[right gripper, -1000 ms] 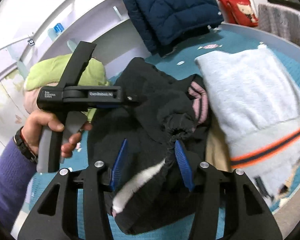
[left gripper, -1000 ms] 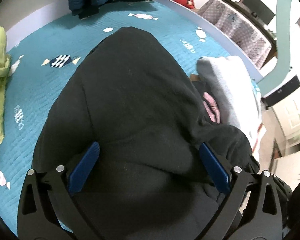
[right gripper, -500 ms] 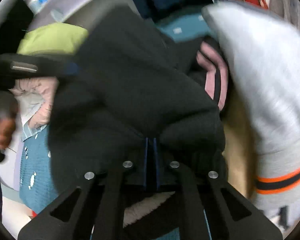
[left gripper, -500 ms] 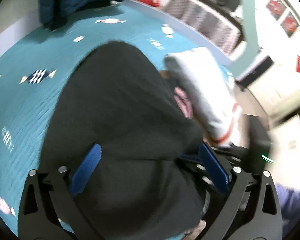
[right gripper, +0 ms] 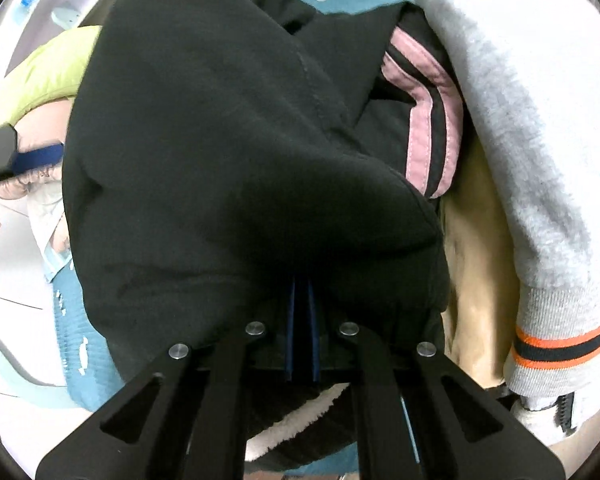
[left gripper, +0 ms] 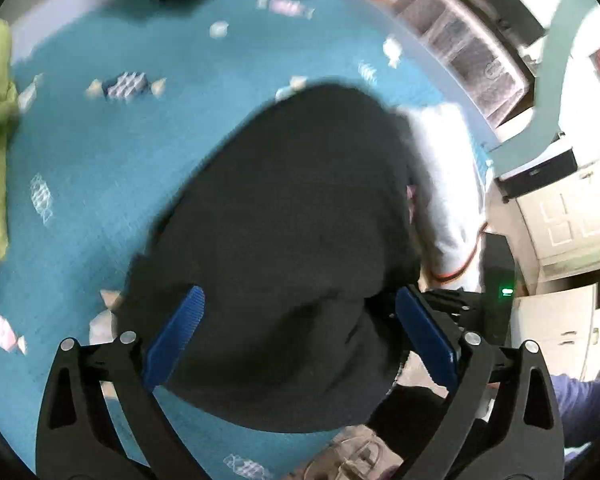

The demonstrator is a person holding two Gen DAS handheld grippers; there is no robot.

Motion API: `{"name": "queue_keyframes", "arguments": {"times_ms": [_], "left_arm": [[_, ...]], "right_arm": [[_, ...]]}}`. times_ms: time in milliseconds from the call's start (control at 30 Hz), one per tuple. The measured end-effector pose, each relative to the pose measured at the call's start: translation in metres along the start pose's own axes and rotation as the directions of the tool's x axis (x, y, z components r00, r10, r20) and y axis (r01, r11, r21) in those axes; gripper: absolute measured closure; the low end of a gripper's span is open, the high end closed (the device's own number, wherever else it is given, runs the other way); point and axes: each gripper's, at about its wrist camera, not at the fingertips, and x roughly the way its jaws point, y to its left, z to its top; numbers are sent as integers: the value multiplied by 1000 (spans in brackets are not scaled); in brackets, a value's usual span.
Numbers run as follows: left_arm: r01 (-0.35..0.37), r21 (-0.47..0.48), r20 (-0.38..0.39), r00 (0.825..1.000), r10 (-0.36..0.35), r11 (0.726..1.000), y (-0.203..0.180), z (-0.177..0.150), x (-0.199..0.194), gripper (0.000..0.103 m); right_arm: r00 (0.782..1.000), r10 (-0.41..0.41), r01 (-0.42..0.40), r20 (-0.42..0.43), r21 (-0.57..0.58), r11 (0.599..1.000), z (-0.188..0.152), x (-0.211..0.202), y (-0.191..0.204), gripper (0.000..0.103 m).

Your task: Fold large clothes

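The left wrist view is smeared by motion blur, the bulky black fleece garment (left gripper: 284, 240) hides the right tongs' (right gripper: 301, 280) blue pad tips, and the grey knitted sweater (right gripper: 540, 120) runs off the frame.

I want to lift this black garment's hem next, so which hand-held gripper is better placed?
Probably the right hand-held gripper: its jaws are shut on the black garment. The left hand-held gripper stands open over it.

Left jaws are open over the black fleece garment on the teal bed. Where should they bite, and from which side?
Take the black fleece garment at its near rounded hem edge beside the left gripper, coming from above. That edge is free on the teal quilted bedspread; the far side abuts the grey sweatshirt, and the right gripper already pinches the opposite corner.
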Motion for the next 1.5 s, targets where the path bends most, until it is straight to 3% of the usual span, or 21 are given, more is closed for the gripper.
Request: {"name": "queue_keyframes", "arguments": {"times_ms": [33,200,300,533,700,900,1000,1033,1133,1167,1233,1333,1400,1500], "left_arm": [[-74,15,-36,997,75,997,-3,5,12,7],[-179,6,-146,973,177,984,-5,24,45,7],[-205,14,-213,956,203,979,1,35,62,7],[-201,15,-351,916,193,979,12,55,111,4],[-188,24,-422,888,180,982,22,67,136,3],[-169,-1,-447,882,151,986,30,74,137,3],[-93,-55,-450,891,58,994,42,76,112,3],[-70,-68,-451,892,32,995,45,76,106,3],[23,-88,-447,893,-60,996,54,74,86,3],[65,-82,-437,895,-95,994,58,73,75,3],[122,-77,-397,906,-143,989,65,73,55,4],[190,-61,-310,929,-200,980,82,77,21,4],[202,-42,-270,941,-206,979,92,81,8,3],[236,-34,-252,938,-236,971,114,81,8,3]], "right_arm": [[1000,4,-4,-13,4,1000,2,1,-1,98],[996,26,-24,-89,27,999,20,6,-9,98],[991,42,-36,-124,47,998,27,11,-13,98],[986,35,-18,-164,102,995,39,24,-20,98],[988,51,-26,-143,176,984,46,42,-34,99],[994,22,5,-108,245,969,47,35,-32,98],[999,40,-31,-26,290,957,30,1,-23,90],[999,50,-51,11,309,950,26,-13,-20,81],[989,72,-116,130,374,920,5,-59,-9,35],[988,14,-74,153,396,915,-6,-72,-5,29],[977,-74,-23,200,442,897,-31,-92,2,23],[979,-112,0,173,544,839,-71,-88,-12,23],[988,-89,-13,125,647,762,-96,-69,-28,23],[987,-16,-114,162,758,643,-123,-49,-51,22]]}}
